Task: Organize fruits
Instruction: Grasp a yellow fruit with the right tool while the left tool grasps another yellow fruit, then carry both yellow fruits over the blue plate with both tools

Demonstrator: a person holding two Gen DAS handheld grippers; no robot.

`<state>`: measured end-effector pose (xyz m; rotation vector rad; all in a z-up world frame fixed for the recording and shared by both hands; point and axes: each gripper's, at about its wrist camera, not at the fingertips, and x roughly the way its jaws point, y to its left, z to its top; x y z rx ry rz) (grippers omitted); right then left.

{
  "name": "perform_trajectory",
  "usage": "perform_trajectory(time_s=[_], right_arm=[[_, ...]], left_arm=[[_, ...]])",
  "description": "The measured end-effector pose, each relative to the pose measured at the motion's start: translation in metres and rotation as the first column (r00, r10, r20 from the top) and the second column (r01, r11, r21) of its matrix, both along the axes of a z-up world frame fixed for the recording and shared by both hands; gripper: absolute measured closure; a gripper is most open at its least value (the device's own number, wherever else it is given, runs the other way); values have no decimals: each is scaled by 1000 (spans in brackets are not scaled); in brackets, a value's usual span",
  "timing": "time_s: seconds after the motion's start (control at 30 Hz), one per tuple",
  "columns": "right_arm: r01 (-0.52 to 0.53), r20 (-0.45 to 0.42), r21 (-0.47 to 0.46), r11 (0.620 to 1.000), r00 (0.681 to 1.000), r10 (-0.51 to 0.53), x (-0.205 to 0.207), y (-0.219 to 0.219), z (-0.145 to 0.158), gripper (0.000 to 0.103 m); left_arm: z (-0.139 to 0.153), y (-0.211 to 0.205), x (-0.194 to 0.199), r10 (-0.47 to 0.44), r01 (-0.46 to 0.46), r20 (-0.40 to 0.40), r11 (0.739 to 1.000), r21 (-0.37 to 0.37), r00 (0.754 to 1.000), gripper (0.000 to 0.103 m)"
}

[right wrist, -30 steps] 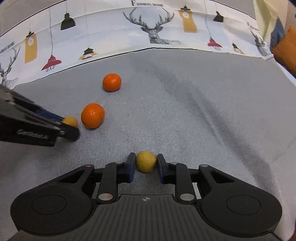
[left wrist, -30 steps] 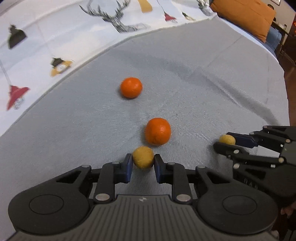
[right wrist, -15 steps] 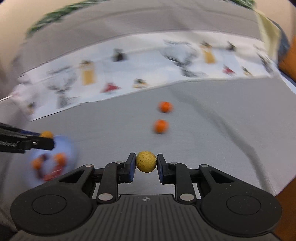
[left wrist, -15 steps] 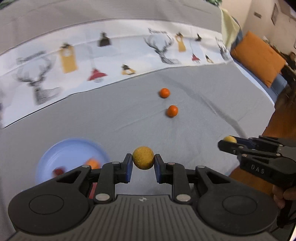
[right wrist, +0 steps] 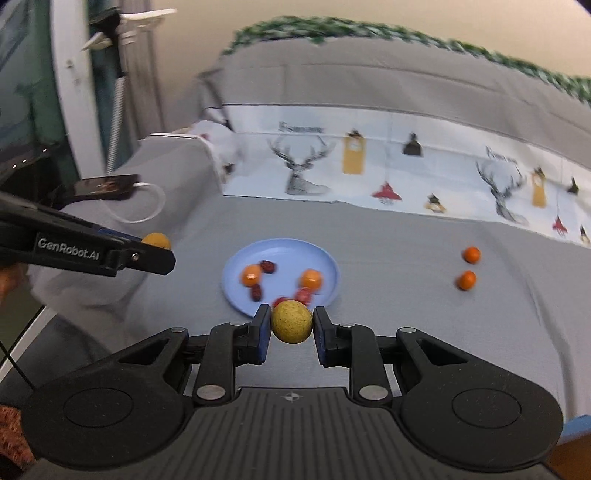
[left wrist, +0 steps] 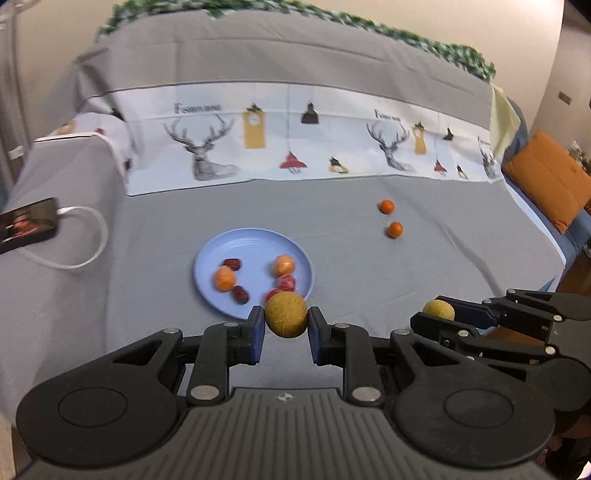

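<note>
Two hand-held grippers, left hand-held gripper (left wrist: 286, 329) and right hand-held gripper (right wrist: 291, 329), each clamping one yellow fruit (left wrist: 286, 319), two oranges (left wrist: 394, 229) on cloth, blue plate (left wrist: 236, 242)

Grey-covered sofa (left wrist: 369, 48) with deer-print cloth (left wrist: 295, 136), orange cushion (left wrist: 546, 177), beige wall (right wrist: 332, 14).

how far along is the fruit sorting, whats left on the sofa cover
Done: the blue plate already holds two oranges and several small red fruits. In hand: the left gripper and the right gripper each grip a yellow fruit, lifted near the plate. Left: two oranges out on the grey cover, plus dropping both yellow ones.
</note>
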<state>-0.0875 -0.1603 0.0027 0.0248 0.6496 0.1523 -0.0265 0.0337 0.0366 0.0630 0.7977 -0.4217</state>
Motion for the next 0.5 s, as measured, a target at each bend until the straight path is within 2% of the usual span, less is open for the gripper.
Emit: perform_trajectory(time_s=[0.23, 0.5], right_arm=[[-61, 35, -57, 997, 997, 63, -28, 34, 4, 78], [-90, 53, -90, 992, 994, 95, -30, 43, 8, 78]], left_arm=[[6, 24, -26, 35, -34, 16, 999, -24, 999, 76], [5, 30, -30, 56, -55, 19, 997, -46, 998, 76]])
